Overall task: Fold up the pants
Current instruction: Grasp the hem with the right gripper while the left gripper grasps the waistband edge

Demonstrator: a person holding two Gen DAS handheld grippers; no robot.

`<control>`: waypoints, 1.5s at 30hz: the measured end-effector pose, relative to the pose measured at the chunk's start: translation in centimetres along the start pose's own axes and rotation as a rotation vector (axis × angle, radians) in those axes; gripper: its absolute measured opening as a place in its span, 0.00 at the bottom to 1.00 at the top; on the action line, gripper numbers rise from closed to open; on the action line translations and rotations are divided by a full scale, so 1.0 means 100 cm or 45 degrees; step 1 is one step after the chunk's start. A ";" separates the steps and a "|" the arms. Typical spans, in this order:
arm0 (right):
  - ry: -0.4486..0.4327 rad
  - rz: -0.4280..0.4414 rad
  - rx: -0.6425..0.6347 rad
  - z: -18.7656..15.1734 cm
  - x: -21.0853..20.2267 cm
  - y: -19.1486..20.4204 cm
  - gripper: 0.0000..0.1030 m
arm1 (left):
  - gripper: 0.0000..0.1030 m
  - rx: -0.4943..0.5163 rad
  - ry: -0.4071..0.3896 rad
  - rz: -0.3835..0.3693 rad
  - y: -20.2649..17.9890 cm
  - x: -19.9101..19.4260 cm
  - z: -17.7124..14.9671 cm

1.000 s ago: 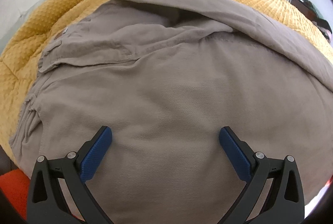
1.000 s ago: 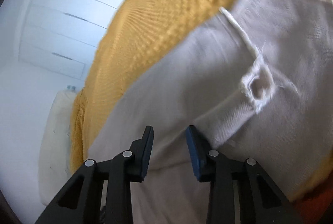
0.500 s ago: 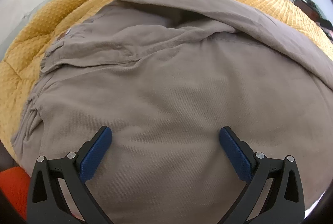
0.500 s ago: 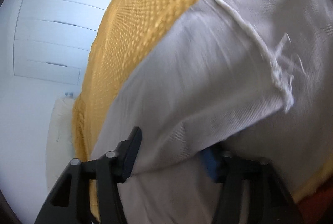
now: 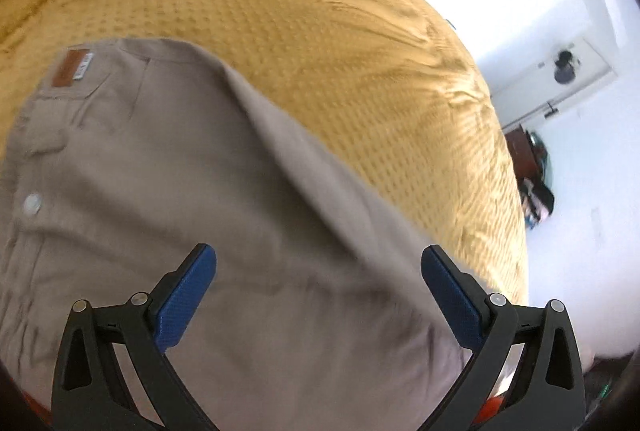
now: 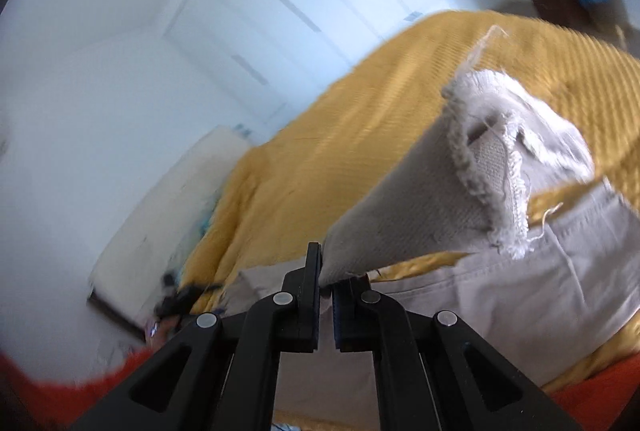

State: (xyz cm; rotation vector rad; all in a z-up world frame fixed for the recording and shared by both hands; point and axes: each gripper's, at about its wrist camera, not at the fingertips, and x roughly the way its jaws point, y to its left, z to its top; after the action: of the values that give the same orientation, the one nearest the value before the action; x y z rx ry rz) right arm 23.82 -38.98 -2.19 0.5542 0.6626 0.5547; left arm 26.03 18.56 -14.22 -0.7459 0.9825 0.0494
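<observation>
On the bed's waffle-knit mustard blanket (image 5: 320, 15) we see taupe twill pants (image 5: 200, 191), frayed hem, brown patch unreadable; right claw (image 6: 326, 295) just closed, pinching them; left claw (image 5: 320, 291) spread.

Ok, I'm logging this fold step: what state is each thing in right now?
pants: spread on the bed, waistband flat, button showing
pant leg: lifted off the blanket, frayed hem up
right hand-held gripper: just closed, shut on the pant leg
left hand-held gripper: open, nothing between the pads
yellow blanket: spread, rumpled
</observation>
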 end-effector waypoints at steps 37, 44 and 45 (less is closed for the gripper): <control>0.606 -0.575 0.274 -0.026 0.029 -0.162 0.05 | 0.05 0.016 0.229 0.051 0.020 -0.023 -0.154; 0.536 -0.520 0.273 -0.016 0.003 -0.148 0.05 | 0.04 0.007 0.118 -0.038 0.008 -0.049 -0.150; 0.526 -0.528 0.287 -0.016 0.000 -0.151 0.05 | 0.04 0.036 0.134 -0.006 0.005 -0.046 -0.150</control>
State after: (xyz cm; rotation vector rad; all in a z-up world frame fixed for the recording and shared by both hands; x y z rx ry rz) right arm 27.16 -49.33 -12.74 0.4956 1.2106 0.2016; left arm 12.19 11.34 -15.96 -0.7312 1.0797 -0.0082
